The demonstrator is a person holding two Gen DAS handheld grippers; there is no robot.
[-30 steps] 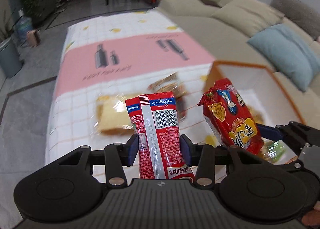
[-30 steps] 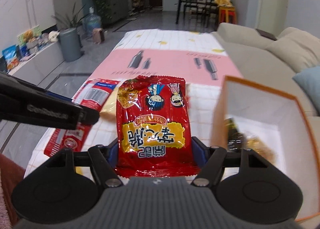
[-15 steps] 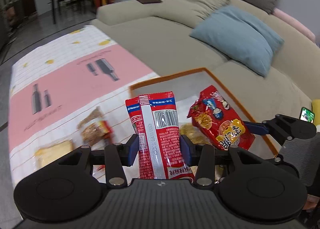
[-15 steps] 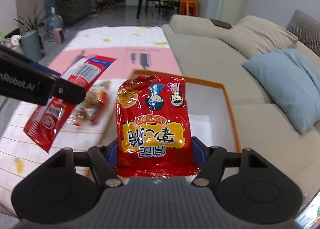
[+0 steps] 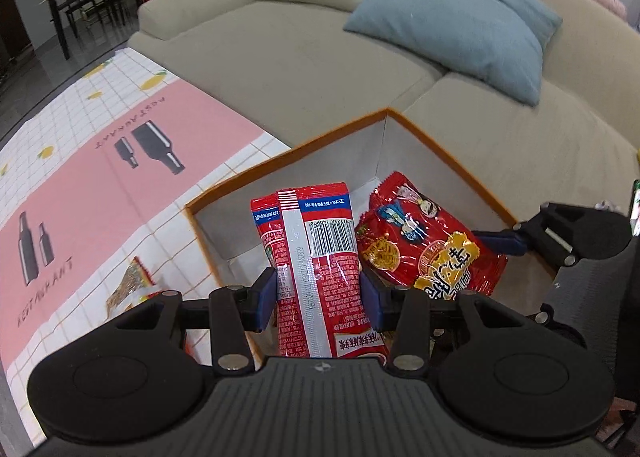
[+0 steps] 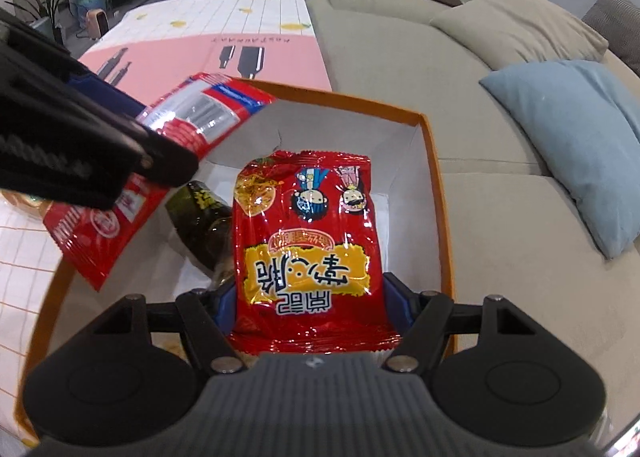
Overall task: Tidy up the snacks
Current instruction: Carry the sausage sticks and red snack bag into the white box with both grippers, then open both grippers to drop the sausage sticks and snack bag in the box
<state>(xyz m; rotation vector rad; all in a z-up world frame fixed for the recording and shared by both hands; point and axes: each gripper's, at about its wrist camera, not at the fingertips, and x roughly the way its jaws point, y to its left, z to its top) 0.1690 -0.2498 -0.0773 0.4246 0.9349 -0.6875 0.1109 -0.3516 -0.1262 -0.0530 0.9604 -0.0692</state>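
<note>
My left gripper (image 5: 320, 293) is shut on a long red snack packet with a barcode (image 5: 316, 257) and holds it over the orange-rimmed white box (image 5: 432, 137). My right gripper (image 6: 310, 305) is shut on a red noodle-snack bag with yellow lettering (image 6: 306, 233) and holds it above the inside of the same box (image 6: 436, 177). The noodle bag also shows in the left wrist view (image 5: 424, 241), beside the long packet. The long packet shows in the right wrist view (image 6: 160, 161), at the box's left side. A dark green packet (image 6: 204, 221) lies in the box.
The box stands on a table with a pink and white checked cloth (image 5: 92, 185), next to a beige sofa (image 5: 304, 41) with a blue cushion (image 5: 460, 21). Another snack packet (image 5: 128, 285) lies on the cloth left of the box.
Both grippers have carried their packets from over the tablecloth to above the box. The box now fills the middle of both views.
</note>
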